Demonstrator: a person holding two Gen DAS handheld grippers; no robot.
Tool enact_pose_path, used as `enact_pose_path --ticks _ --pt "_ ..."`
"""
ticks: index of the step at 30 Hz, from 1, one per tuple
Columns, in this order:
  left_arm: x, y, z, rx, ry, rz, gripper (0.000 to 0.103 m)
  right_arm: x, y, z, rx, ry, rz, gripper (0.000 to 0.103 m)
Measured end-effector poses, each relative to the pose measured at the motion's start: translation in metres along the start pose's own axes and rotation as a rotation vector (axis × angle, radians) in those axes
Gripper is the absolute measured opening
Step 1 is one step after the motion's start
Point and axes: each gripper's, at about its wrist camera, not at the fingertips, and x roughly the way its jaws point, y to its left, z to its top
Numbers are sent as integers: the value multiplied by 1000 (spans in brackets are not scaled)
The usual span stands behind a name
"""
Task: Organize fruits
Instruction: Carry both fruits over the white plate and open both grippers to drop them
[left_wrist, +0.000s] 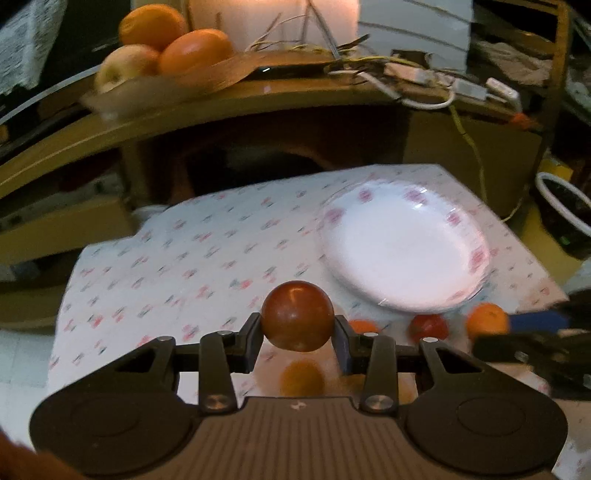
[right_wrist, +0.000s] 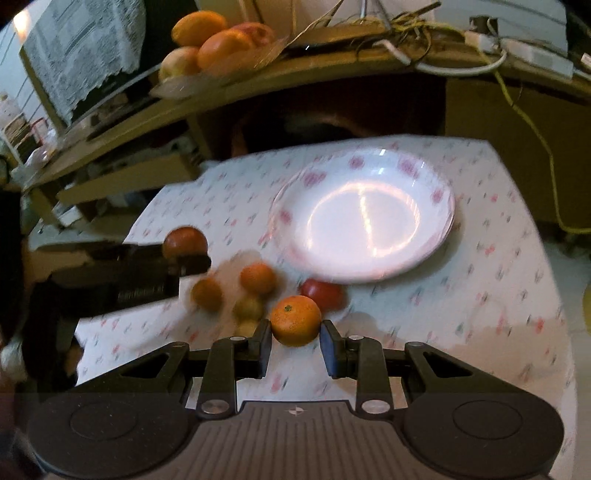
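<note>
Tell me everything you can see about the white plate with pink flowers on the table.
The round white plate with pink flower marks along its rim looks like glossy ceramic or melamine; light reflects in its shallow centre. It lies flat and holds nothing. It rests on the white patterned tablecloth, toward the far side of the table. A red tomato-like fruit lies just at its near edge; whether they touch cannot be told. Neither gripper touches the plate. In the left wrist view it appears blurred.
</note>
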Motion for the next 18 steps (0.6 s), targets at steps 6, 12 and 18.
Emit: enact_pose_path --ticks 6,12,18 --pt "15 -24 13 28 9 -49 45 12 -12 27 -3 -49 -45 30" --pt "29 -34 18 33 29 -61 45 26 -20 41 -16 -52 -66 30" --pt "39 -44 25 90 9 -35 45 41 -30 50 -21 -45 -79 30"
